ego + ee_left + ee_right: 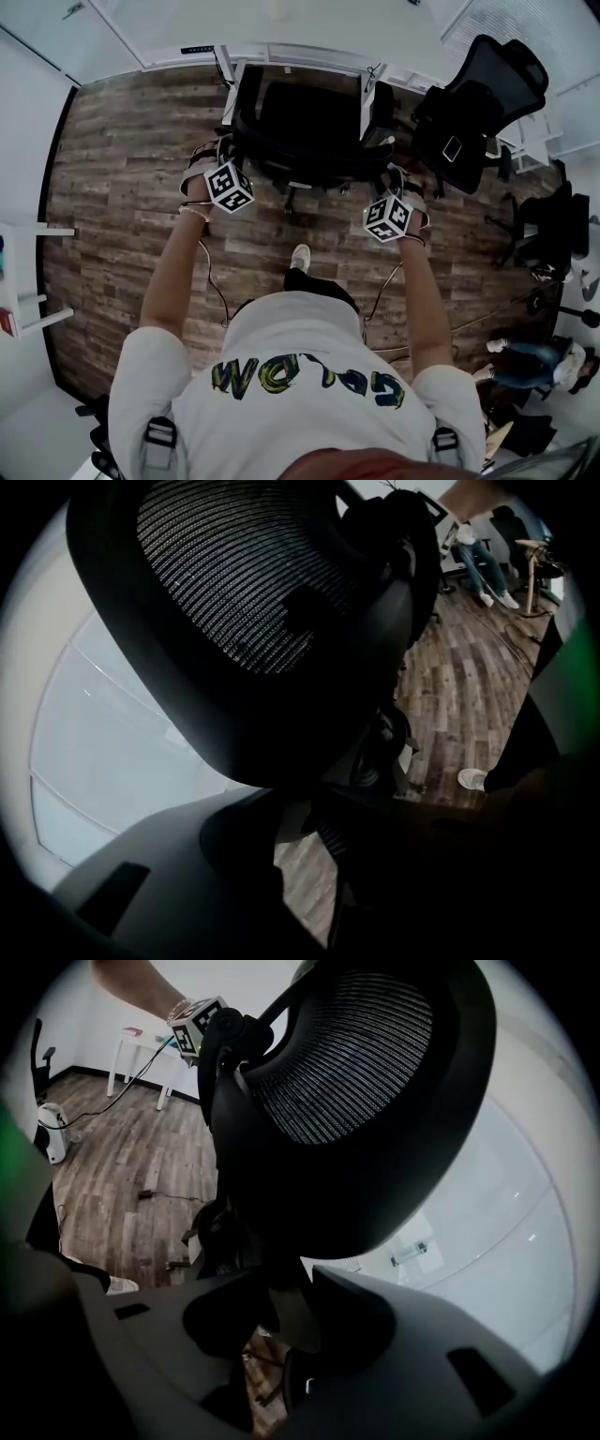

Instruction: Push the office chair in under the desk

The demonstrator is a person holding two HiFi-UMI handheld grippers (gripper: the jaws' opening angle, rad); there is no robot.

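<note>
You clamp the left tool (217,157) and right tool (399,180) on opposite edges of the chair (309,127) back, probably so it rolls straight under the worktop (300,52).

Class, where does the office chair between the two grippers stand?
Head view, top centre: the office chair stands partly under the white desk, between the left gripper and right gripper, with a second black chair to its right.

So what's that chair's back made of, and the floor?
The chair back looks like black woven mesh: a fine grid you can partly see through, with a smooth matte black edge, probably plastic. The floor shows streaky grey-brown planks with visible grain. Whether it is real wood or laminate, the look leaves open.
</note>
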